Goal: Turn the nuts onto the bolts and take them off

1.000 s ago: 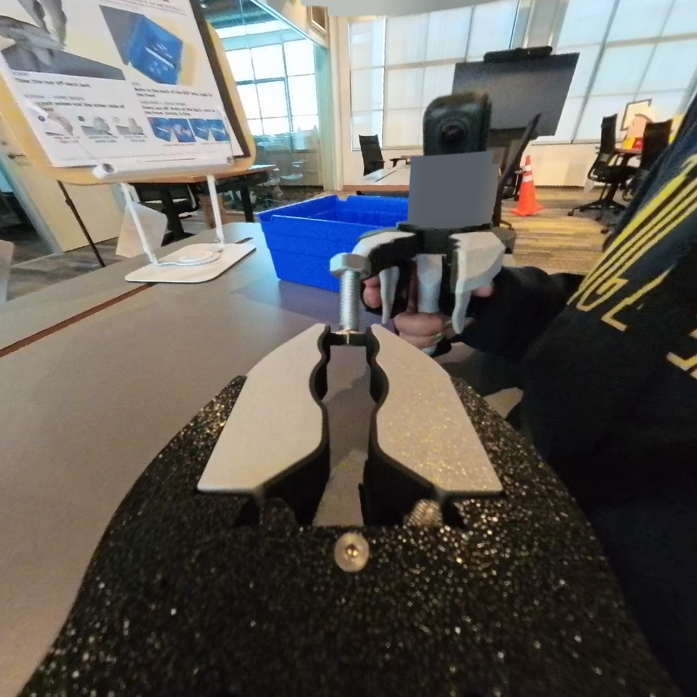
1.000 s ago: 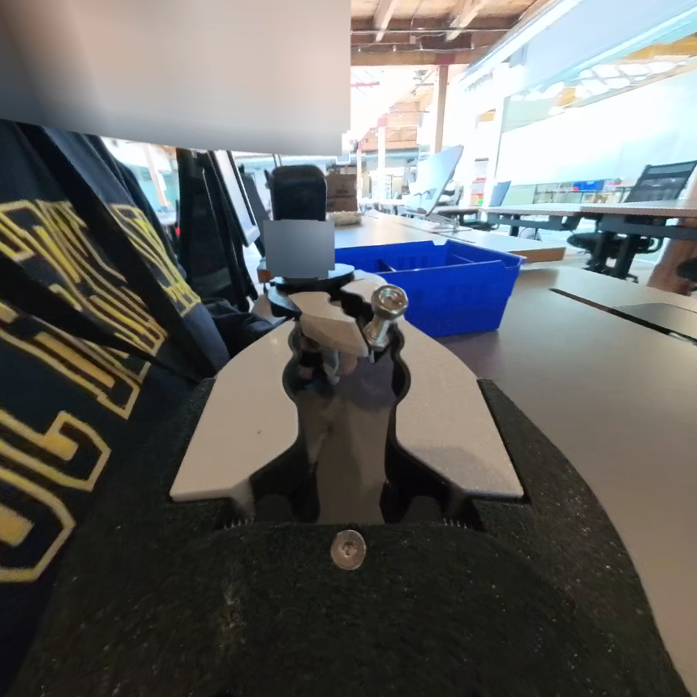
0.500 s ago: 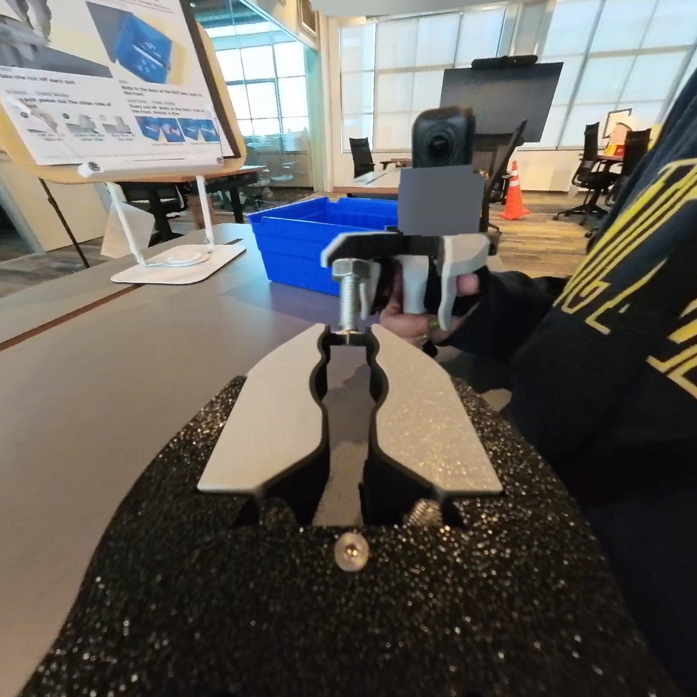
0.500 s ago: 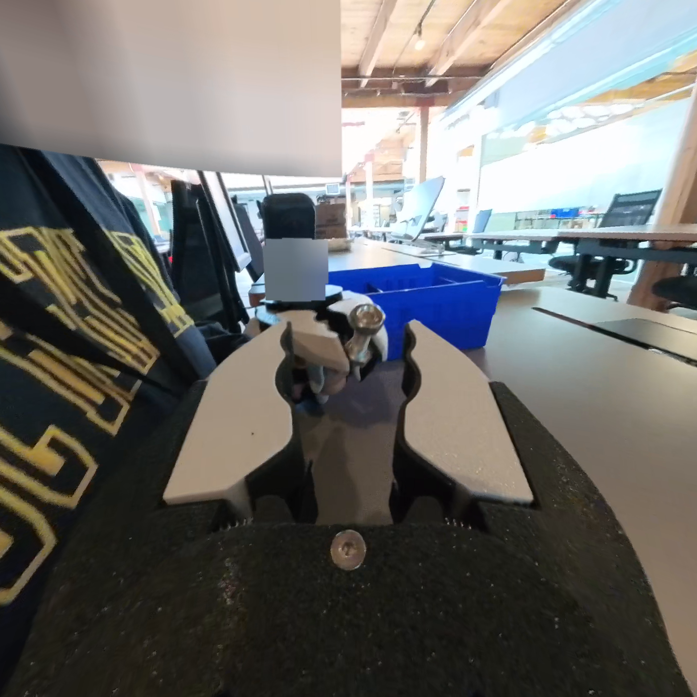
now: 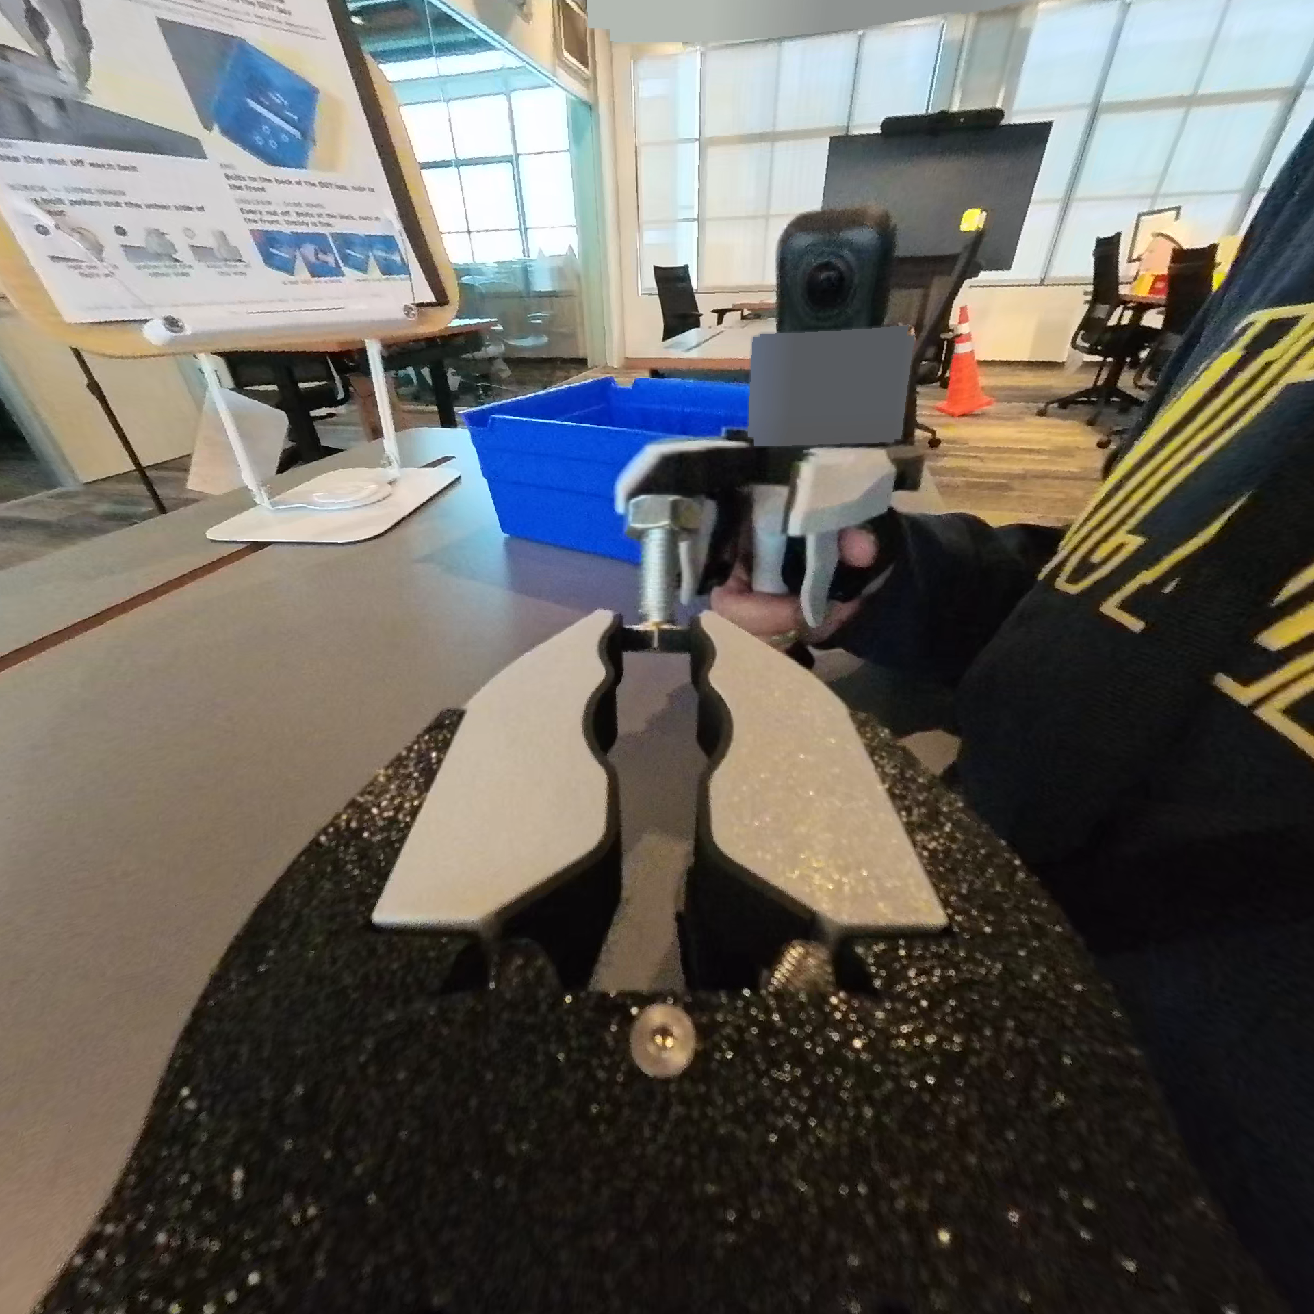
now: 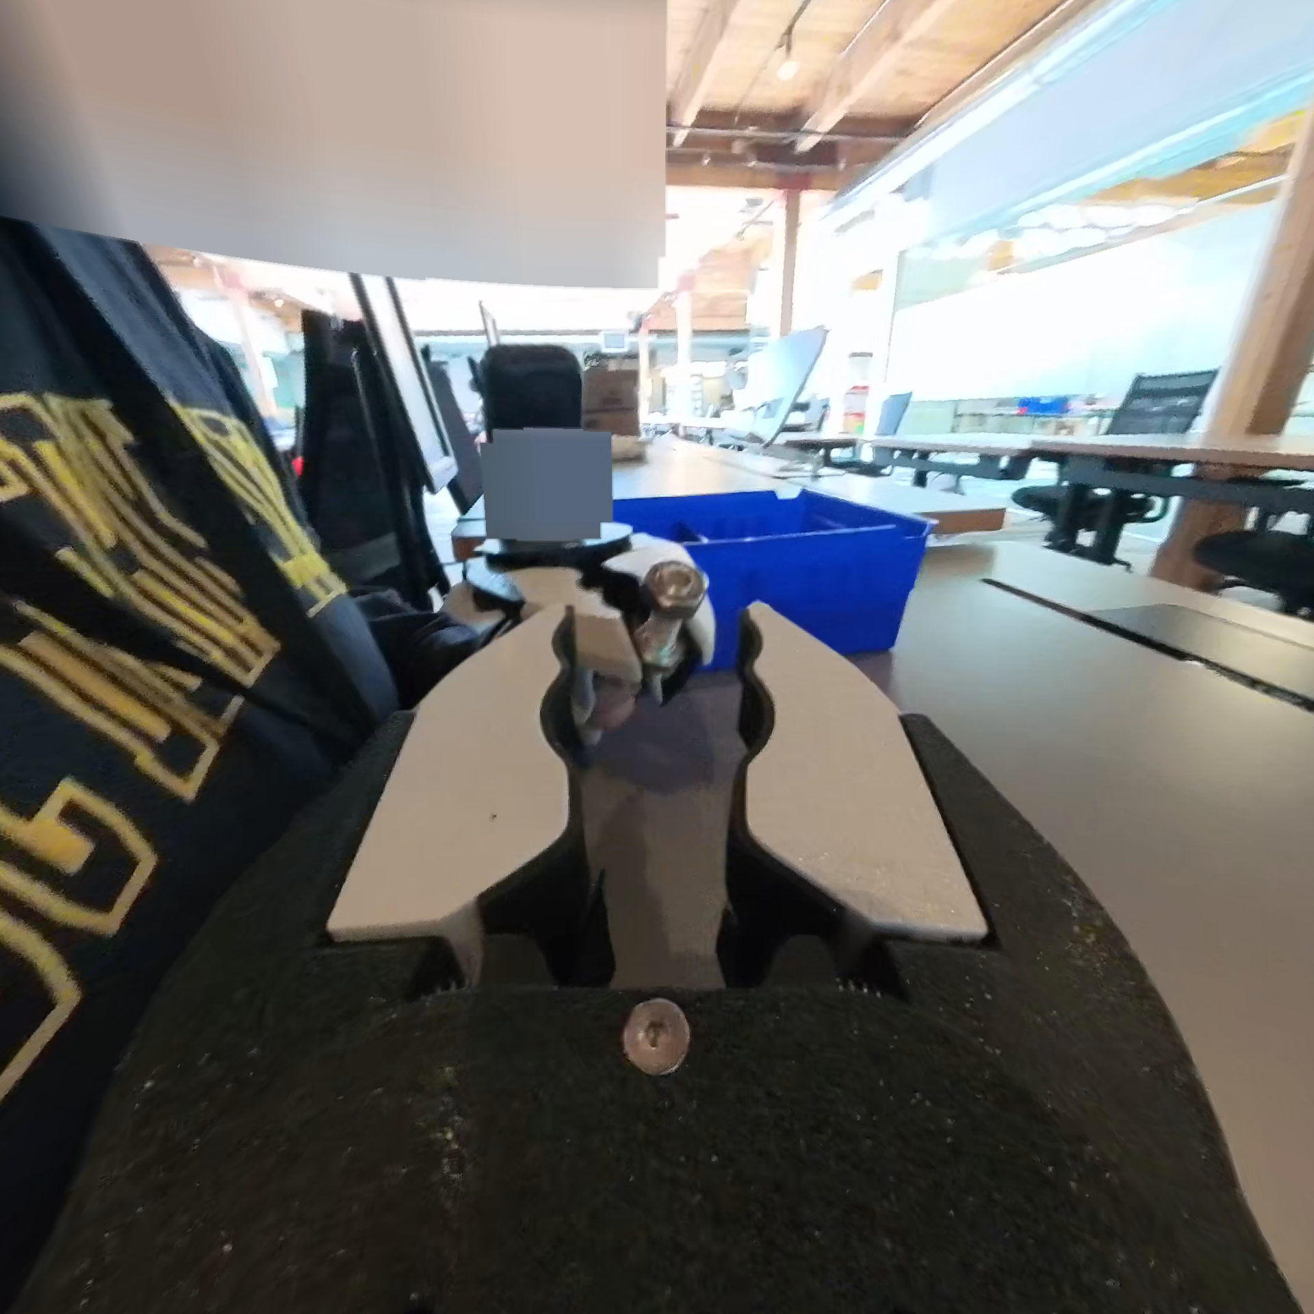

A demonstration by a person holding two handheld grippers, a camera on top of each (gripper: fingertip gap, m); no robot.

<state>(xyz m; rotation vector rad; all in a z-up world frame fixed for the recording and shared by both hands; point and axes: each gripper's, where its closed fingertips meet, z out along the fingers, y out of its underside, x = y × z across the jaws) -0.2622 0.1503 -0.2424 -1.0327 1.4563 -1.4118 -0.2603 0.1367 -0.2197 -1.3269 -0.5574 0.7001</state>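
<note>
A silver bolt (image 5: 655,562) stands upright with its hex head on top. My left gripper (image 5: 655,633) is shut on the bolt's lower end and holds it above the grey table (image 5: 213,711). In the right wrist view the bolt (image 6: 675,597) tilts slightly, and a nut (image 6: 661,647) seems to sit on its shank inside the left gripper's fingers (image 6: 604,640). My right gripper (image 6: 658,618) is open, its jaws wide on either side of the bolt without touching it. In the left wrist view the right gripper (image 5: 739,498) faces me, with one finger (image 5: 647,466) just over the bolt head.
A blue bin (image 5: 569,455) stands on the table behind the grippers; it also shows in the right wrist view (image 6: 818,569). An instruction board on a white stand (image 5: 334,505) is at the far left. The person's dark sleeve and shirt (image 5: 1138,640) fill the right side.
My right gripper has opened its jaws, let go of the bolt and turned level, backing off slightly. My left gripper has kept its hold on the bolt.
</note>
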